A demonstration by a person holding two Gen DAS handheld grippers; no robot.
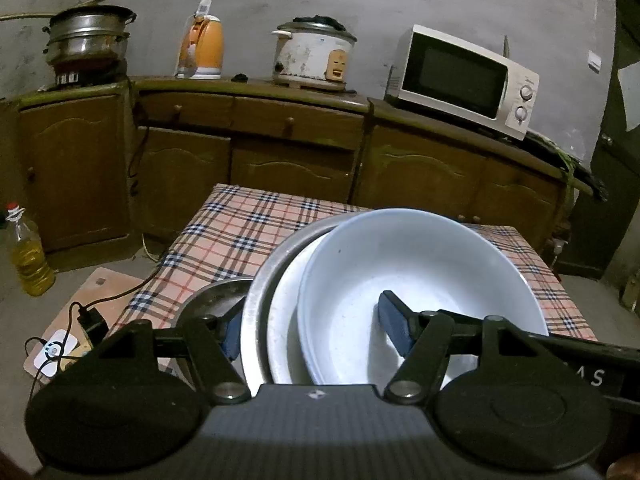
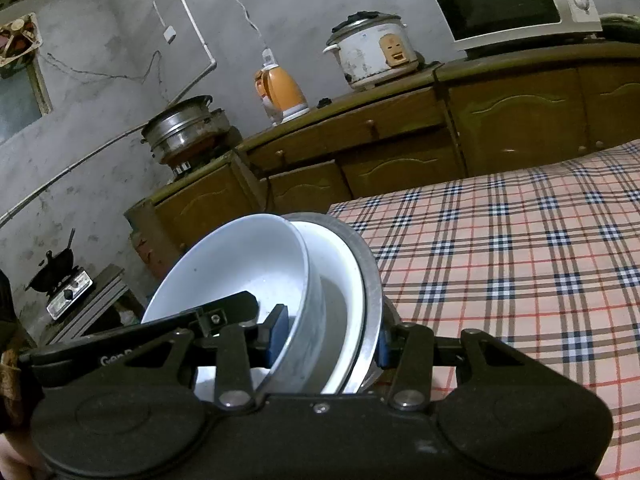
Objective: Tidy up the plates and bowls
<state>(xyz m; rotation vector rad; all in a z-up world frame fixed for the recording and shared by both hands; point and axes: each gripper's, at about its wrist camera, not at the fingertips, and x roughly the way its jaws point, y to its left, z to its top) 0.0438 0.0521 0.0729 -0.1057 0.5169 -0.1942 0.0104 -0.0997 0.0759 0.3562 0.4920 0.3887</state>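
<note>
If either grip slips, the white bowl (image 1: 420,276) could slide out of the white plate (image 1: 286,320) and metal dish (image 1: 260,292) under it, because the stack is tipped up over the checked tablecloth (image 2: 520,240) and only pinched at its rims. Both sets of jaws are clamped on the stack. The left gripper (image 1: 316,328) has one finger in the bowl and one outside the dish. The right gripper (image 2: 328,334) does the same from the other side.
</note>
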